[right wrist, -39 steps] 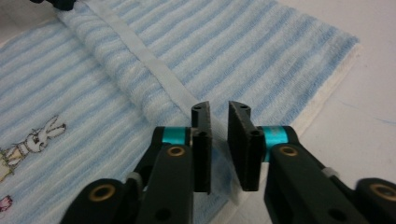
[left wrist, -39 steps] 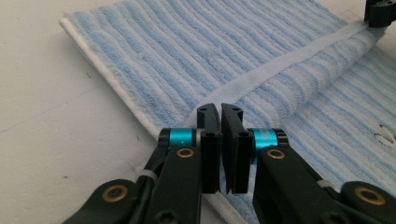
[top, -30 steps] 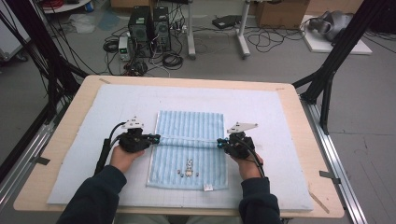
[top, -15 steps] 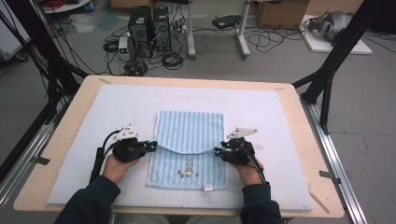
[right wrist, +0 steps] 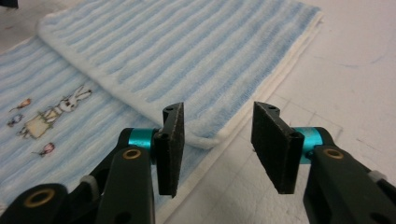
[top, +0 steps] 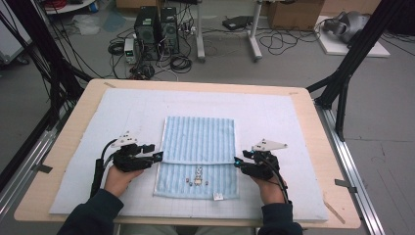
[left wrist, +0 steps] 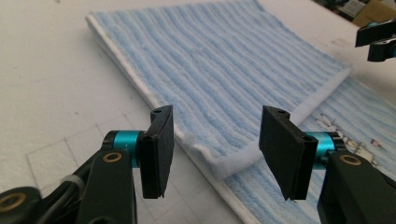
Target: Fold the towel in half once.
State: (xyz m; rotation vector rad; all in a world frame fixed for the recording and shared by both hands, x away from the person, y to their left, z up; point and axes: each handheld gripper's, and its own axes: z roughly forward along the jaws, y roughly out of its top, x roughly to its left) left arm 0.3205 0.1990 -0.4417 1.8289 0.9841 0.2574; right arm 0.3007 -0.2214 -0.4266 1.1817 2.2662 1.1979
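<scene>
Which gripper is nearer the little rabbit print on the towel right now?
Right. The right gripper sits at the towel's right edge, closer to the rabbit print. The left gripper is at the left edge, slightly farther off.

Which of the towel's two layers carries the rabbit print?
The bottom layer, nearest the person and left uncovered. The folded-over top layer is plain blue stripes; its edge lies just beyond the rabbit print.

Dark navy sleeves cover both forearms. Each hand grips a black gripper, left gripper (top: 155, 155) and right gripper (top: 238, 163), topped by a grey three-cornered plate and trailing a black cable. Flat black pads (left wrist: 160, 149) sit on teal collars, with brass-coloured pivot screws.
</scene>
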